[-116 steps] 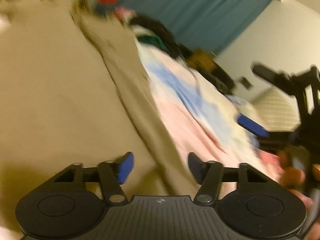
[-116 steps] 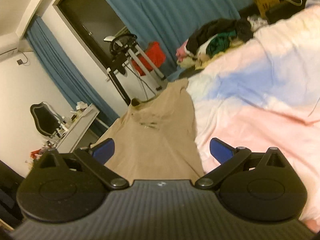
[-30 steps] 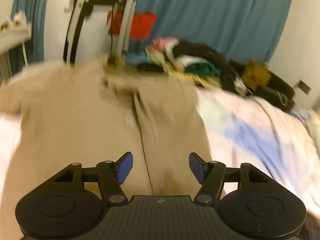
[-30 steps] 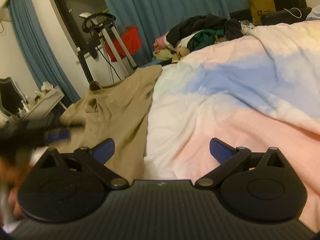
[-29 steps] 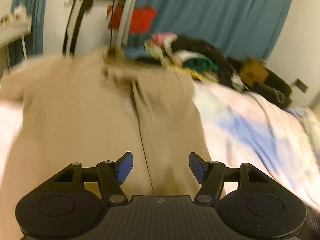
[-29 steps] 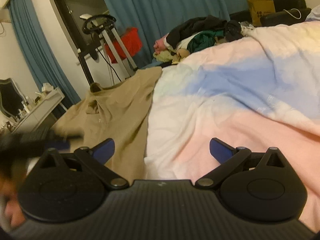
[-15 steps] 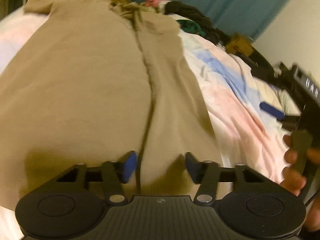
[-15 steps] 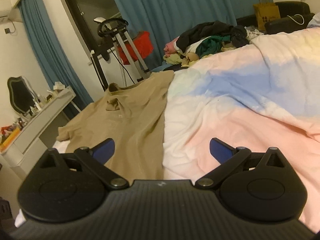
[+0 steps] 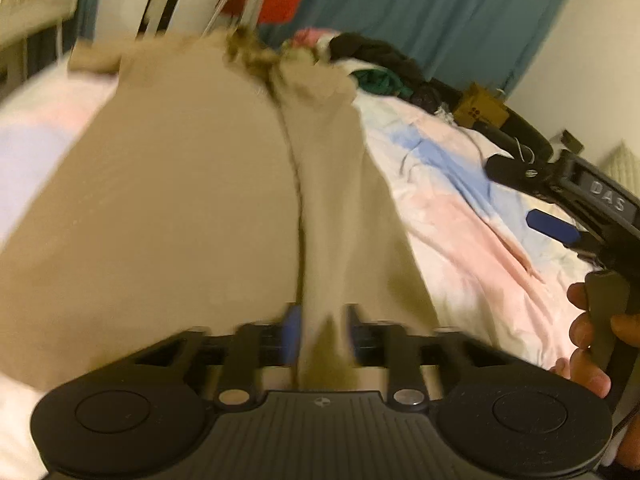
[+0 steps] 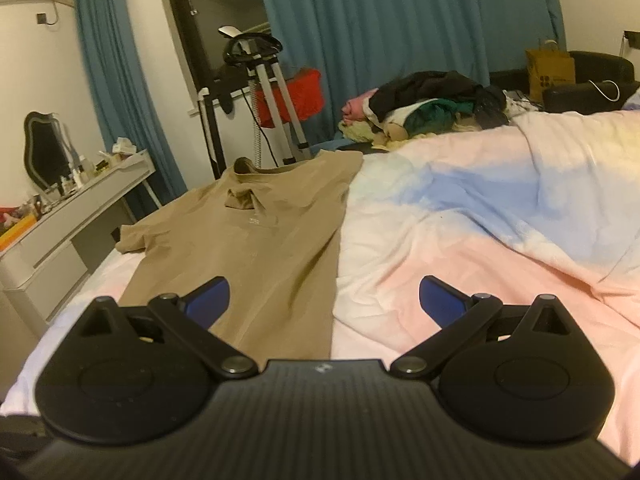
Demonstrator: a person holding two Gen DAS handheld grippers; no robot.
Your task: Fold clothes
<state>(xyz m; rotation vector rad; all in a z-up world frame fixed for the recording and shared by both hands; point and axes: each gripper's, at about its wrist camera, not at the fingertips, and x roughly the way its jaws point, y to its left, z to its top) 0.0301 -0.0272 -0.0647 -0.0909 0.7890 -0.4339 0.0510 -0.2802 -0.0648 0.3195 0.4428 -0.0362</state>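
Observation:
A tan polo shirt (image 9: 180, 200) lies spread on the pastel bedspread (image 9: 460, 220), collar at the far end. Its right side is folded over, and the fold makes a ridge down the middle. My left gripper (image 9: 320, 336) is low at the near hem. The blurred blue pads stand close together with the ridge of cloth filling the gap, and the jaws are opening. In the right wrist view the same shirt (image 10: 272, 240) lies ahead to the left. My right gripper (image 10: 324, 296) hovers wide open above the shirt's right edge, holding nothing. It also shows in the left wrist view as the right gripper (image 9: 520, 196), held by a hand (image 9: 588, 332).
A pile of dark, green and pink clothes (image 10: 432, 100) sits at the far end of the bed. A white dressing table (image 10: 80, 204) with small items stands on the left. A metal stand (image 10: 260, 80) and blue curtains are behind. A paper bag (image 10: 550, 68) is at back right.
My left gripper's jaws have narrowed around the shirt's fold near the hem. The right gripper has lifted and levelled, so the whole shirt now shows in its view.

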